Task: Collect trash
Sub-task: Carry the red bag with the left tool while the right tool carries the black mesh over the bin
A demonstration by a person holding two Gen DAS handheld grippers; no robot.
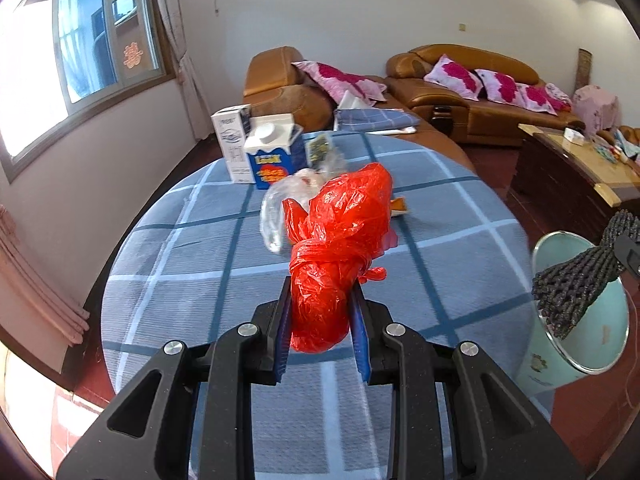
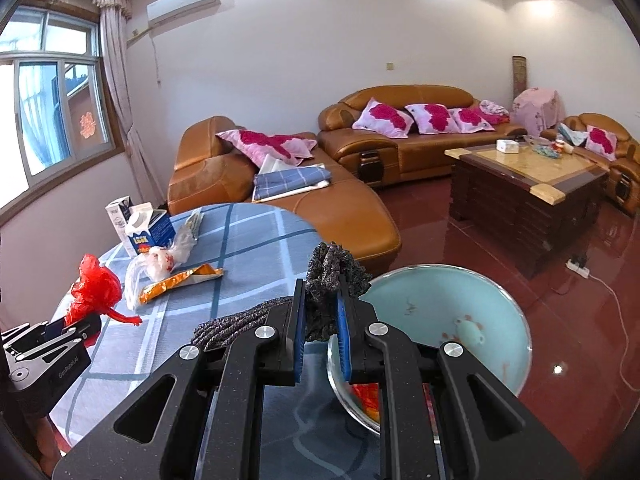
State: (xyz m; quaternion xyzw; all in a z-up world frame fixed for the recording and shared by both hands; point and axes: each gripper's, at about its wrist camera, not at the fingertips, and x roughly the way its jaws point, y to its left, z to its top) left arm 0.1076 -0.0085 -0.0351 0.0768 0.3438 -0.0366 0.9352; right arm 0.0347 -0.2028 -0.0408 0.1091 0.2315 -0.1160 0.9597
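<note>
My left gripper is shut on a knotted red plastic bag, held over the blue checked tablecloth; the bag also shows in the right wrist view. My right gripper is shut on a dark grey knitted cloth, seen in the left wrist view too, at the rim of a pale green bin beside the table. On the table lie a clear plastic bag, a gold wrapper and two cartons.
A brown leather sofa with pink cushions stands behind the table. A dark wood coffee table stands to the right on the red floor. A window is at the left. The bin holds some red-orange trash.
</note>
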